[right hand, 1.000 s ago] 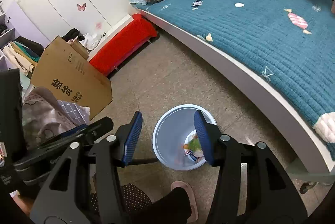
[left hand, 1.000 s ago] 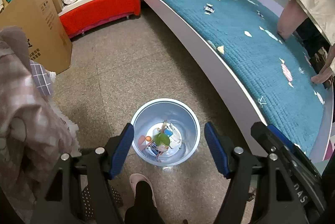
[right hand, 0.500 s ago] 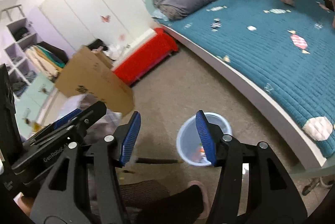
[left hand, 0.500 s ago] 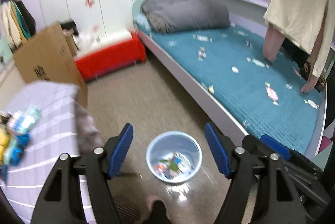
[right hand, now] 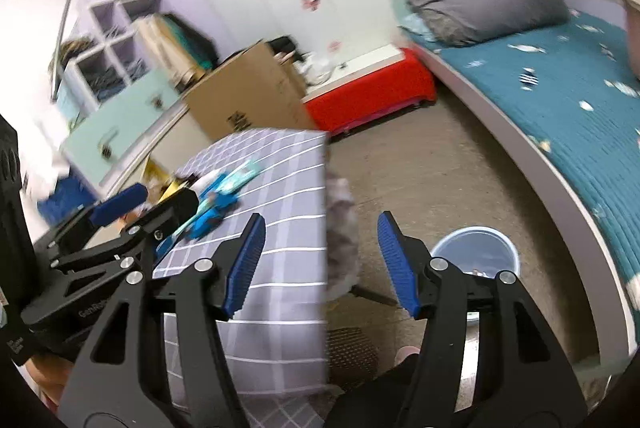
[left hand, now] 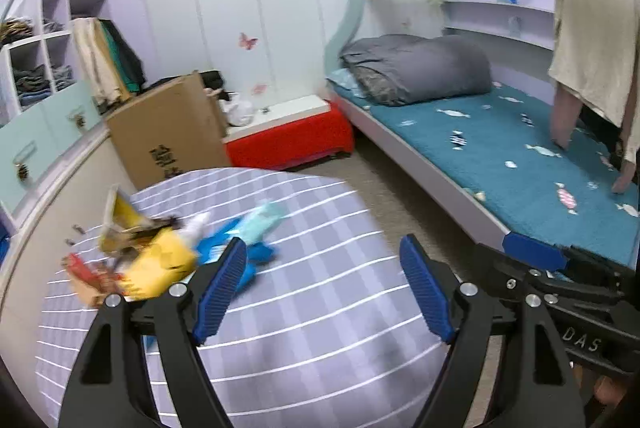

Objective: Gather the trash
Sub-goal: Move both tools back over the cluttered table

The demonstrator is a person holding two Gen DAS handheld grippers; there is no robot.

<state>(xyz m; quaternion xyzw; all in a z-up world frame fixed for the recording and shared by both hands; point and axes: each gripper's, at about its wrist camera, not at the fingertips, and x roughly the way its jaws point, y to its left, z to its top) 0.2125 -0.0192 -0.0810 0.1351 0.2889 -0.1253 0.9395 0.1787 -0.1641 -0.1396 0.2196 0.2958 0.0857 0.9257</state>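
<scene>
Now the checked bench (left hand: 320, 308) fills the view, with the blue bin (right hand: 476, 248) on the floor to its right. Wrappers (left hand: 160, 260) are heaped at the bench's far left, long axis slanting up-right. Left gripper (left hand: 320, 292) is nearer, jaws opening on nothing; right gripper (right hand: 320, 264) likewise opening, empty.

Left gripper (left hand: 322, 288): black angular arms with triangular cut-outs, silver screws at the joints, and ribbed blue pads (left hand: 219, 288) on the fingers. Right gripper (right hand: 322, 264): the same build, black with silver screws and ribbed blue pads (right hand: 245, 264). White lettering marks each gripper's black body. The person wears dark trousers (right hand: 384, 394) and a pink slipper (right hand: 406, 352).
</scene>
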